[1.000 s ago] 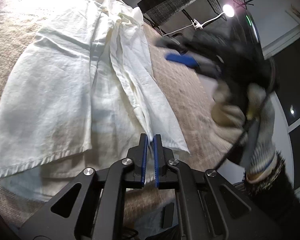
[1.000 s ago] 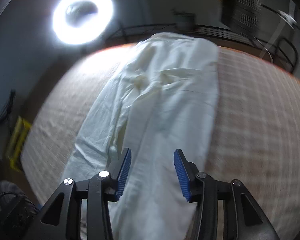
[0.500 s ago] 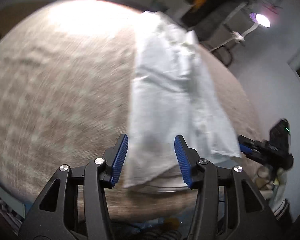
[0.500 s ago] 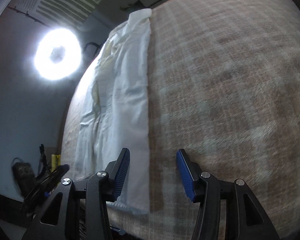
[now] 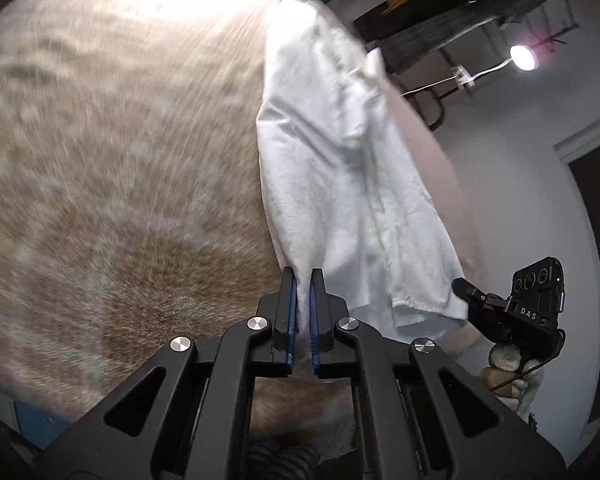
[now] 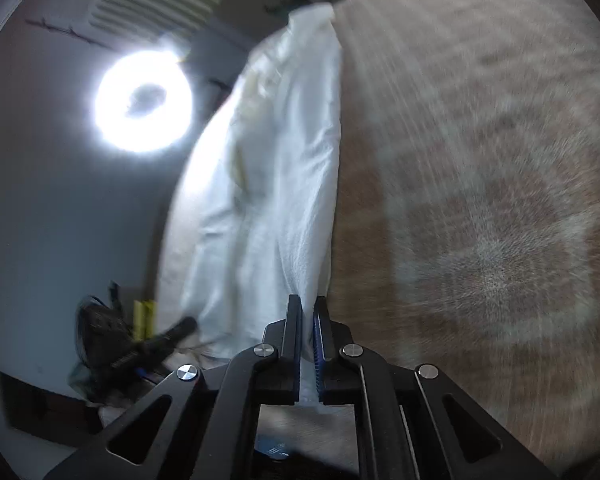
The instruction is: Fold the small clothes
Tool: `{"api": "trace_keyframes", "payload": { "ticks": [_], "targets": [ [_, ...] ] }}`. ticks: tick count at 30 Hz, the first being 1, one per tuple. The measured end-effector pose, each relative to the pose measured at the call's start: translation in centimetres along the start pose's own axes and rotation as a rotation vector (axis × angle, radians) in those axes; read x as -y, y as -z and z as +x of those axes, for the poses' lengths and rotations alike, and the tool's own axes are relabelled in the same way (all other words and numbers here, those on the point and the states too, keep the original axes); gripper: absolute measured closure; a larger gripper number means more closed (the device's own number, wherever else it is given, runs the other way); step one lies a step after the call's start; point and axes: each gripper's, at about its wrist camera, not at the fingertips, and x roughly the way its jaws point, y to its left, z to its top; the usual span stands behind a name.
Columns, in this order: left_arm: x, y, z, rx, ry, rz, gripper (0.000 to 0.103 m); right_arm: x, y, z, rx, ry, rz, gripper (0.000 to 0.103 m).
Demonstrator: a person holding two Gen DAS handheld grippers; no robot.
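A small white garment lies folded lengthwise in a long strip on the brown checked cloth. My left gripper is shut on the garment's near left corner. The garment also shows in the right wrist view, where my right gripper is shut on its near right corner. In the left wrist view the right gripper appears at the far right, at the garment's hem. In the right wrist view the left gripper appears blurred at the lower left.
The brown checked cloth covers the table on both sides of the garment. A ring light shines at the left. A small lamp and a dark shelf stand behind the table.
Both grippers were open half a second ago and have now shut on the near corners of the garment. The views are blurred with motion.
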Motion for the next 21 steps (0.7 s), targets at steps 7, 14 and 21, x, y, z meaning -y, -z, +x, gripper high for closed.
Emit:
{"api": "trace_keyframes", "payload": {
  "ticks": [7,14,21],
  "targets": [
    [-1.4,0.7,0.7,-0.036,-0.078,0.031,0.1,-0.4,1.2,0.6,0.002,0.128,-0.046,0.101],
    [-0.7,1.1,1.3,-0.034,-0.11,0.077,0.1,-0.1,1.5,2.6,-0.038,0.207,-0.085,0.101],
    [-2.6,0.3,1.1,-0.059,-0.021,-0.033,0.068,1.4,1.3,1.0,-0.045,0.122,-0.052,0.072]
  ]
}}
